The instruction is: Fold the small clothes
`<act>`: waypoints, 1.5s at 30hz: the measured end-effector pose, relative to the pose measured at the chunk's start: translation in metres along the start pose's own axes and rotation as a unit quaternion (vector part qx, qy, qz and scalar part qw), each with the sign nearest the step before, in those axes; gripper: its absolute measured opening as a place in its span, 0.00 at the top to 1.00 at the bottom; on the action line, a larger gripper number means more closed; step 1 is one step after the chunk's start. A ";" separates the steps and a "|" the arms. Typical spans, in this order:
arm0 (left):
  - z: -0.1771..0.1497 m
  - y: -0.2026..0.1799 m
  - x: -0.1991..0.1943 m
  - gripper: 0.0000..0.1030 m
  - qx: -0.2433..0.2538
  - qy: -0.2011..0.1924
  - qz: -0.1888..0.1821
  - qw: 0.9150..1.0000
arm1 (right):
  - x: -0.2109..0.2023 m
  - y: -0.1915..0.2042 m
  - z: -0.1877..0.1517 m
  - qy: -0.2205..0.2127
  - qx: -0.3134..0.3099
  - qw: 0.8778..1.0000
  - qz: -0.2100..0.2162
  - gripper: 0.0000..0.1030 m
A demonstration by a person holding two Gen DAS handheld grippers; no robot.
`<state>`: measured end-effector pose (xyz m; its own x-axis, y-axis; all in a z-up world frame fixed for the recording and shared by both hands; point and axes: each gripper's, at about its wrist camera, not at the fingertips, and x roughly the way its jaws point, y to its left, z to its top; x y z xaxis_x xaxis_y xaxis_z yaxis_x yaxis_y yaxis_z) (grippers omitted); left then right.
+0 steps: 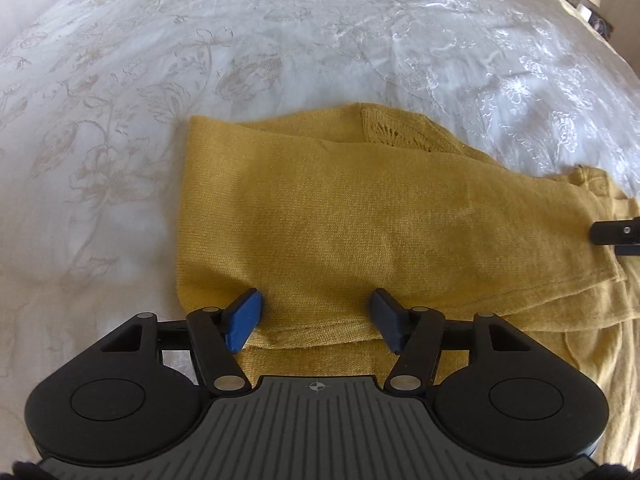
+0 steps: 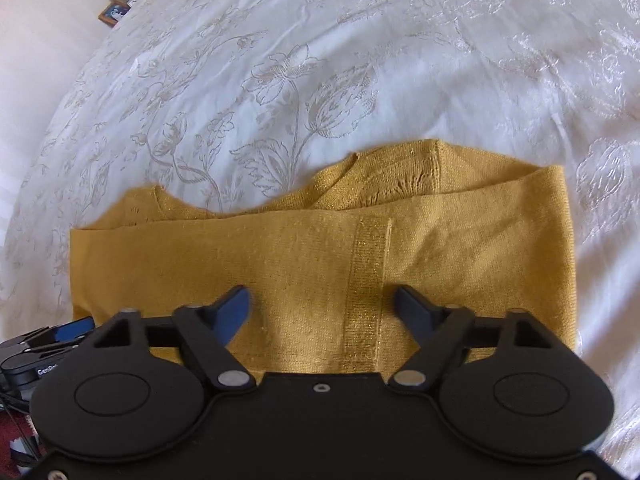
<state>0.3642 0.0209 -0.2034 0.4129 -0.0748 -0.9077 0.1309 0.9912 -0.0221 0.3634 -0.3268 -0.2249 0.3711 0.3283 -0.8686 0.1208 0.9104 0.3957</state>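
Mustard knit garment lies folded on white bedspread.

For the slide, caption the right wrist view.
Right gripper open above a folded mustard knit garment on a floral white bedspread.

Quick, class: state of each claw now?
Left claw: open, over the yellow knit garment, gripping nothing.
Right claw: open, over the same garment, gripping nothing.

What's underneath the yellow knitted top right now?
The yellow knitted top lies on a white embroidered bedspread. Its own folded lower layers show at the edges; anything beneath is covered.
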 end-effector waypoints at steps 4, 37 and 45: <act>-0.007 0.002 -0.020 0.42 -0.004 -0.018 0.018 1.000 | -0.006 0.005 0.002 0.007 -0.002 1.000 0.021 0.84; -0.039 0.061 -0.018 0.29 -0.075 0.024 0.065 0.995 | -0.054 -0.043 -0.016 -0.022 -0.037 0.993 -0.111 0.77; -0.033 0.079 -0.065 0.31 -0.158 -0.032 0.063 0.985 | -0.073 -0.041 -0.025 -0.058 -0.045 0.990 -0.119 0.39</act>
<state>0.3178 0.1075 -0.1605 0.4650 0.0534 -0.8837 -0.2075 0.9769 -0.0502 0.3081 -0.3815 -0.1856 0.4454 0.0760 -0.8921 0.1371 0.9789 0.1518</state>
